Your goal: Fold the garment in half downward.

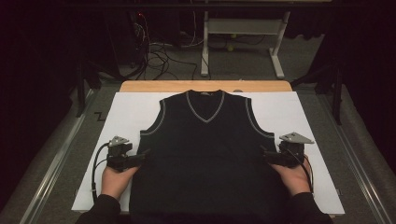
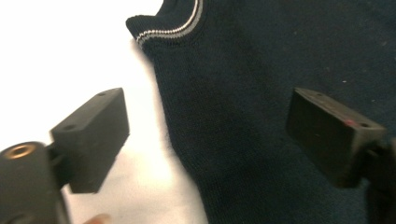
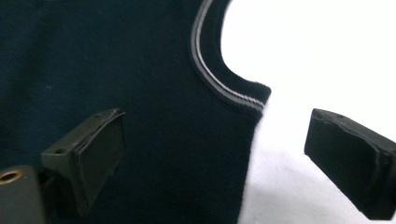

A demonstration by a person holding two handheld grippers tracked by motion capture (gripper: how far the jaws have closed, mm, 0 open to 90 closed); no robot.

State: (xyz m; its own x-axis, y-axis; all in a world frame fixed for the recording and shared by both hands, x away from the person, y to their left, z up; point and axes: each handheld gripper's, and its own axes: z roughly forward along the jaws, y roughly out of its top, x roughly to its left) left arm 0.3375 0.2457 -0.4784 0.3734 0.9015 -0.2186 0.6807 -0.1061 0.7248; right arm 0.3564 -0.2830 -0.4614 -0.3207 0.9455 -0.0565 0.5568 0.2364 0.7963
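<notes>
A dark navy sleeveless V-neck vest (image 1: 205, 140) with grey trim lies flat, front up, on a white board (image 1: 289, 112). My left gripper (image 1: 142, 155) is open at the vest's left side edge, just below the armhole. In the left gripper view the left gripper (image 2: 208, 135) straddles the vest's side edge (image 2: 177, 140), one jaw over the white board and one over the knit. My right gripper (image 1: 264, 154) is open at the vest's right side edge. In the right gripper view the right gripper (image 3: 215, 149) likewise straddles the vest's edge (image 3: 247, 158) below the trimmed armhole (image 3: 219, 88).
The white board rests on a wooden table (image 1: 140, 86). Behind it are the white legs of another table (image 1: 205, 46) and loose cables (image 1: 159, 56) on the grey floor. Metal rails (image 1: 56, 158) run along both sides. White board shows to either side of the vest.
</notes>
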